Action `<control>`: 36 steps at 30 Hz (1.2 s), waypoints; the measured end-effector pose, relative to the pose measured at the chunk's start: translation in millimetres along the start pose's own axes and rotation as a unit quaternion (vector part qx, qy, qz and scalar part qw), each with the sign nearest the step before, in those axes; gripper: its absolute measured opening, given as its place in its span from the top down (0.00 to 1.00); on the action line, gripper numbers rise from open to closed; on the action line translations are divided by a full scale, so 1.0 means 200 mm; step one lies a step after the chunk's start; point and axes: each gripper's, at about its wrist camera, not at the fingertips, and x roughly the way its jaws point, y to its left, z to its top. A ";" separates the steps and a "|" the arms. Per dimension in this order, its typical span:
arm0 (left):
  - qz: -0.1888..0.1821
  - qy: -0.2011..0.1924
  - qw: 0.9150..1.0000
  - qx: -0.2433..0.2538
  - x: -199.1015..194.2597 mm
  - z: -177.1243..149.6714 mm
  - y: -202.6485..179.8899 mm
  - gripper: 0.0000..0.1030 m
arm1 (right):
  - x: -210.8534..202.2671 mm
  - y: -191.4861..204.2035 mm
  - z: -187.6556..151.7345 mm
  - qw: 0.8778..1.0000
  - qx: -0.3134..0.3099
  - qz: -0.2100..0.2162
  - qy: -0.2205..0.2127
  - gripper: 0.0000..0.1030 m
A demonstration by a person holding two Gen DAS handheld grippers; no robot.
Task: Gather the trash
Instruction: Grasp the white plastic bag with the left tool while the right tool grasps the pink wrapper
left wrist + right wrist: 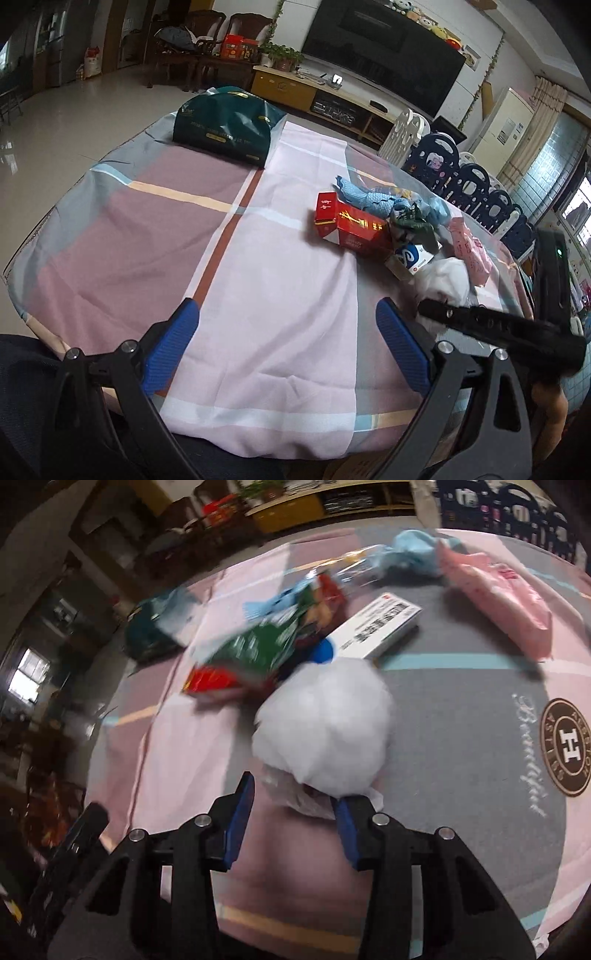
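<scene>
A pile of trash lies on the table's right side: a red carton (351,230), a blue wrapper (369,197), a green wrapper (412,221), a white box (412,258), a pink packet (471,254) and a white crumpled wad (448,280). My left gripper (288,339) is open and empty over bare cloth, near the pile's left. In the right wrist view my right gripper (293,797) is open, its jaws either side of clear plastic at the base of the white wad (321,727). Beyond it lie the green wrapper (255,646), white box (376,627) and pink packet (495,594).
A dark green gift bag (225,125) stands at the table's far end. The checked tablecloth (147,240) covers the table. Chairs (476,188) line the right side. The right gripper's body (517,328) shows in the left view.
</scene>
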 end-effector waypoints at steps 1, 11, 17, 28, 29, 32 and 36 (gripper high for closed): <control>0.001 -0.003 1.000 -0.009 -0.01 0.00 0.02 0.07 | -0.03 0.02 -0.02 1.000 -0.001 0.012 -0.003 0.57; 0.000 0.013 0.999 0.031 0.07 0.01 -0.08 0.06 | -0.38 -0.23 -0.01 0.985 0.085 -0.115 -0.095 0.33; -0.052 0.028 0.983 0.174 0.24 0.01 -0.43 0.05 | -0.42 -0.48 -0.02 0.970 0.173 -0.134 -0.108 0.33; -0.029 0.013 0.973 0.228 0.34 0.01 -0.47 0.72 | -0.30 -0.58 0.29 0.953 0.134 -0.230 -0.143 0.20; -0.029 0.008 0.976 0.214 0.33 0.02 -0.43 0.72 | -0.27 -0.59 0.34 0.951 0.124 -0.244 -0.145 0.19; -0.030 -0.001 0.985 0.170 0.27 0.05 -0.33 0.72 | -0.16 -0.65 0.47 0.945 0.098 -0.287 -0.127 0.18; -0.023 -0.017 0.993 0.114 0.21 0.09 -0.20 0.72 | -0.06 -0.66 0.53 0.949 0.063 -0.294 -0.099 0.64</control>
